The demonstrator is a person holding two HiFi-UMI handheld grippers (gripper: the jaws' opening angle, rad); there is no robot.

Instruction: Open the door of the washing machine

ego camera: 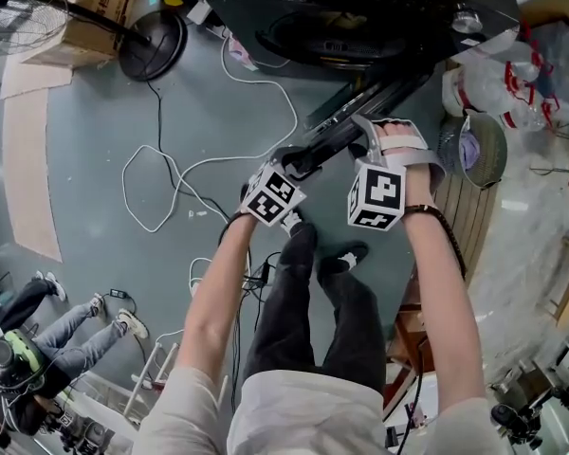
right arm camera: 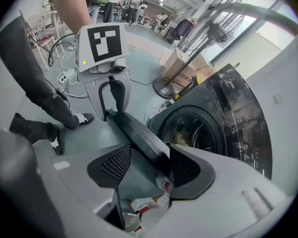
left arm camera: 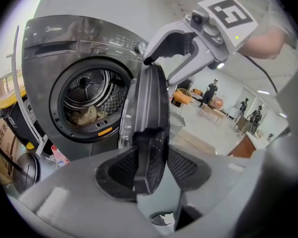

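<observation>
The dark grey washing machine [left arm camera: 44, 68] stands with its round door [left arm camera: 151, 103] swung out, and pale laundry [left arm camera: 87, 115] lies in the drum. My left gripper [left arm camera: 151, 167] is shut on the door's rim, which fills the space between its pads. My right gripper [right arm camera: 146, 165] straddles the same rim [right arm camera: 139, 135] further along. The rim lies against its right pad with a gap at the left pad, so it is open. From the head view both grippers, left [ego camera: 299, 159] and right [ego camera: 365, 140], sit on the door's edge [ego camera: 389, 98] below the machine [ego camera: 360, 17].
A fan base [ego camera: 152, 41] and cardboard boxes [ego camera: 95, 8] stand left of the machine. White cables [ego camera: 161, 178] loop over the floor. Plastic bags [ego camera: 531, 74] and a basket [ego camera: 479, 150] crowd the right side. My legs [ego camera: 303, 292] are below the grippers; people sit at lower left [ego camera: 38, 339].
</observation>
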